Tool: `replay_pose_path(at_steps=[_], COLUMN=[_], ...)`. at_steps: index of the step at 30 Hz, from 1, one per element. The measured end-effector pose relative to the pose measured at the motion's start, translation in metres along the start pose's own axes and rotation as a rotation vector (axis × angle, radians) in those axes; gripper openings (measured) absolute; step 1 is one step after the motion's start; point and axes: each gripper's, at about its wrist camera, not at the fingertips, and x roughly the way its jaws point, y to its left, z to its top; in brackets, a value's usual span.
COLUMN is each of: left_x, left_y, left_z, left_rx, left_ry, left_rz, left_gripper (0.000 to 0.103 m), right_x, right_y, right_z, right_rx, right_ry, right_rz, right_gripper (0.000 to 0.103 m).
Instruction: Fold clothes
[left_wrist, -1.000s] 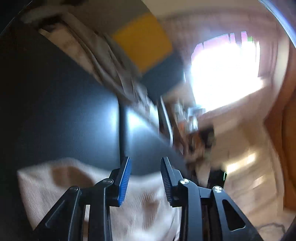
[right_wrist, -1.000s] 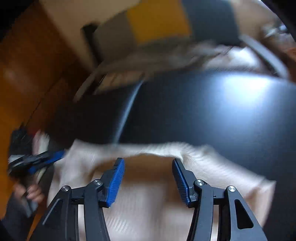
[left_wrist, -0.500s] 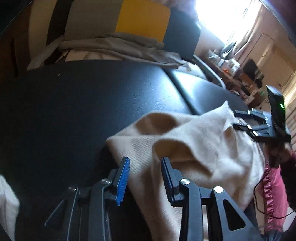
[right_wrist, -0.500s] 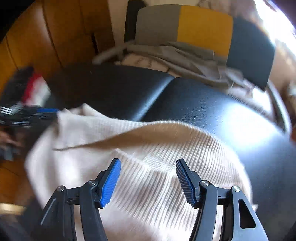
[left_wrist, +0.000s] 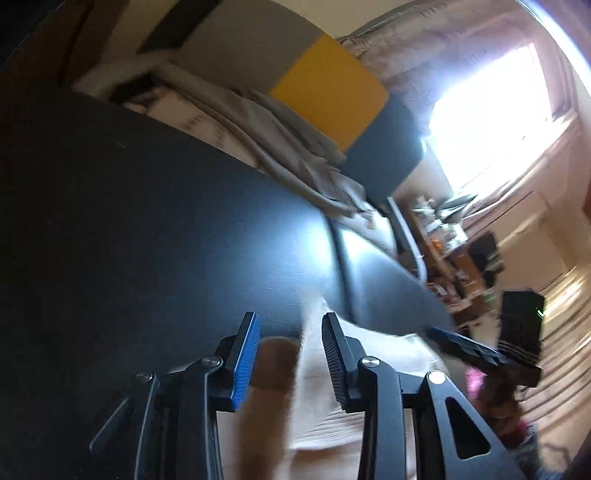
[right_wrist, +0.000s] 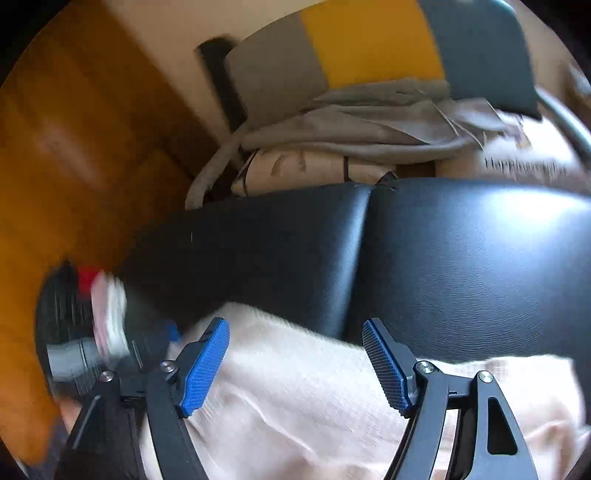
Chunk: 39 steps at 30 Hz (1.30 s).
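Note:
A cream knit garment (right_wrist: 295, 413) lies at the near edge of the black padded surface (right_wrist: 461, 258). My right gripper (right_wrist: 295, 365) hovers open just above its far edge, with nothing pinched. In the left wrist view the same garment (left_wrist: 321, 402) is blurred under and between the fingers of my open left gripper (left_wrist: 290, 356), and a raised brownish fold (left_wrist: 273, 365) sits in the gap. I cannot tell whether the pads touch it. The right gripper (left_wrist: 476, 350) shows at the right in the left view. At the left of the right view the left gripper (right_wrist: 85, 332) is a blur.
A grey, yellow and dark blue cushion (right_wrist: 369, 48) stands behind the black surface, with a heap of grey and cream clothes (right_wrist: 351, 125) in front of it. An orange wooden wall (right_wrist: 74, 129) is on the left. A bright window (left_wrist: 487, 118) and cluttered shelves (left_wrist: 443, 236) lie to the right.
Both views have swung and blurred. The cream garment now sits lower and nearer under both grippers, with more bare black surface beyond it. Both grippers stay open.

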Motion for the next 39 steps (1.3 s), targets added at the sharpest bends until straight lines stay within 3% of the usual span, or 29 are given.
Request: replay_pose_path(at_steps=[4, 7, 14, 15, 17, 19, 20, 22, 26, 28, 30, 32, 34, 36, 38, 39], left_x=[-0.008, -0.009, -0.002, -0.001, 0.005, 0.008, 0.008, -0.001, -0.026, -0.026, -0.021, -0.019, -0.023, -0.03, -0.035, -0.036], left_y=[0.01, 0.006, -0.001, -0.005, -0.012, -0.021, -0.024, -0.031, -0.008, 0.01, 0.033, 0.056, 0.066, 0.064, 0.055, 0.048], left_z=[-0.015, -0.03, -0.053, -0.055, -0.059, -0.065, -0.066, -0.066, -0.054, -0.052, -0.056, -0.063, -0.07, -0.076, -0.081, -0.084], left_rx=[0.093, 0.153, 0.186, 0.205, 0.264, 0.339, 0.367, 0.383, 0.192, 0.093, -0.045, -0.174, -0.2, -0.175, -0.117, -0.078], left_ry=[0.071, 0.131, 0.217, 0.225, 0.239, 0.247, 0.237, 0.182, 0.054, 0.037, 0.064, 0.079, 0.057, 0.051, 0.066, 0.08], left_rz=[0.026, -0.008, -0.058, -0.053, -0.029, 0.021, 0.054, 0.055, -0.036, -0.041, -0.092, -0.13, -0.133, -0.142, -0.141, -0.136], left_gripper=[0.036, 0.037, 0.042, 0.042, 0.042, 0.037, 0.019, 0.005, 0.004, 0.004, 0.005, 0.022, 0.023, 0.025, 0.027, 0.027], right_x=[-0.001, 0.01, 0.031, 0.034, 0.04, 0.041, 0.04, 0.034, 0.01, 0.007, 0.02, 0.04, 0.055, 0.057, 0.046, 0.033], right_y=[0.002, 0.0, 0.017, 0.021, 0.03, 0.036, 0.04, 0.05, 0.066, 0.071, 0.067, 0.06, 0.052, 0.045, 0.036, 0.03], right_z=[-0.024, -0.043, -0.042, -0.043, -0.048, -0.05, -0.051, -0.048, -0.022, -0.011, -0.006, -0.008, -0.013, -0.016, -0.022, -0.026], right_rx=[-0.097, -0.18, -0.3, -0.332, -0.401, -0.422, -0.437, -0.456, -0.443, -0.433, -0.41, -0.384, -0.34, -0.293, -0.243, -0.211], right_ry=[0.105, 0.177, 0.255, 0.27, 0.293, 0.296, 0.289, 0.26, 0.114, 0.067, 0.07, 0.083, 0.116, 0.124, 0.098, 0.074], right_rz=[-0.001, -0.047, -0.055, -0.077, -0.149, -0.165, -0.178, -0.199, -0.202, -0.211, -0.216, -0.223, -0.2, -0.175, -0.161, -0.153], right_gripper=[0.076, 0.076, 0.073, 0.068, 0.016, 0.009, 0.008, 0.005, 0.005, 0.005, 0.005, 0.009, 0.011, 0.022, 0.051, 0.053])
